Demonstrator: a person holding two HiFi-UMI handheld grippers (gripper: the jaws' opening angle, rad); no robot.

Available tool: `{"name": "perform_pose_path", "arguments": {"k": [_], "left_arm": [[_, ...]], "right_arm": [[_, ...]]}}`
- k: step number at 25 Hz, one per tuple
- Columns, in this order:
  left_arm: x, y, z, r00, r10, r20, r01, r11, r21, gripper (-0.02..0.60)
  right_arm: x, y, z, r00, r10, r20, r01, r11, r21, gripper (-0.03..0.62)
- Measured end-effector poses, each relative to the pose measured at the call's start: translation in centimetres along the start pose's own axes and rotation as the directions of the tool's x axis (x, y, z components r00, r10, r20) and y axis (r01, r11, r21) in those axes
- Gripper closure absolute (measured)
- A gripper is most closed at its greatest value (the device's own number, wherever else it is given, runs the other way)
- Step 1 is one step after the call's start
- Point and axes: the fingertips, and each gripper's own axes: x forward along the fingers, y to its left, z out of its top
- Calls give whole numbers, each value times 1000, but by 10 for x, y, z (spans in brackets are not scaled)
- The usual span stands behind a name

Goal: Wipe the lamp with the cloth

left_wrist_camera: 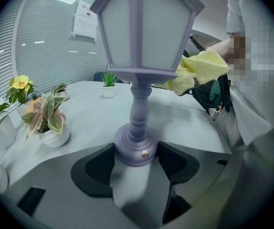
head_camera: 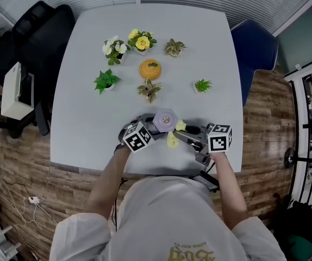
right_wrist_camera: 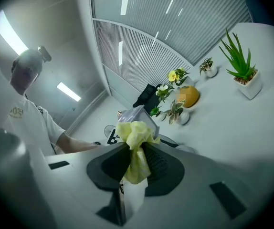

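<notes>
A lavender lantern-shaped lamp point(head_camera: 166, 120) stands upright near the table's front edge. My left gripper point(left_wrist_camera: 136, 162) is shut on the lamp's round base point(left_wrist_camera: 136, 147), with a black pad on each side of it. The lamp's shade point(left_wrist_camera: 142, 27) fills the top of the left gripper view. My right gripper point(right_wrist_camera: 136, 162) is shut on a yellow cloth point(right_wrist_camera: 136, 144). The cloth point(left_wrist_camera: 196, 70) presses against the right side of the lamp shade. In the head view the cloth point(head_camera: 173, 137) shows between the two marker cubes.
Several small potted plants point(head_camera: 106, 81) and an orange round pot point(head_camera: 150, 69) stand behind the lamp on the white table point(head_camera: 91, 124). A blue chair point(head_camera: 256, 53) is at the right and a black chair point(head_camera: 31, 42) at the left.
</notes>
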Motion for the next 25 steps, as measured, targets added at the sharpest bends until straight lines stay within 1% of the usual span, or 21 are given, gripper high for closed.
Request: {"name": "perform_pose_path", "arguments": {"k": [7, 9, 12, 14, 17, 25], "left_arm": [[0, 0, -1, 1000, 1, -1, -1, 1000, -1, 287], [0, 0, -1, 1000, 0, -2, 0, 1000, -2, 287], [-1, 0, 0, 1000, -1, -3, 1, 1000, -2, 287], [-1, 0, 0, 1000, 0, -2, 0, 1000, -3, 287], [0, 0, 0, 1000, -1, -3, 1, 1000, -4, 287], [-1, 1, 0, 1000, -1, -2, 1, 1000, -3, 287]], "right_arm": [[0, 9, -3, 999, 29, -21, -29, 1000, 1, 512], [0, 10, -6, 998, 35, -44, -35, 999, -3, 512], [1, 8, -16, 993, 9, -118, -15, 998, -54, 512], [3, 4, -20, 989, -27, -142, 14, 996, -88, 511], [7, -2, -21, 988, -58, -142, 44, 994, -99, 513], [12, -8, -21, 985, -58, -163, 41, 994, -104, 511]]}}
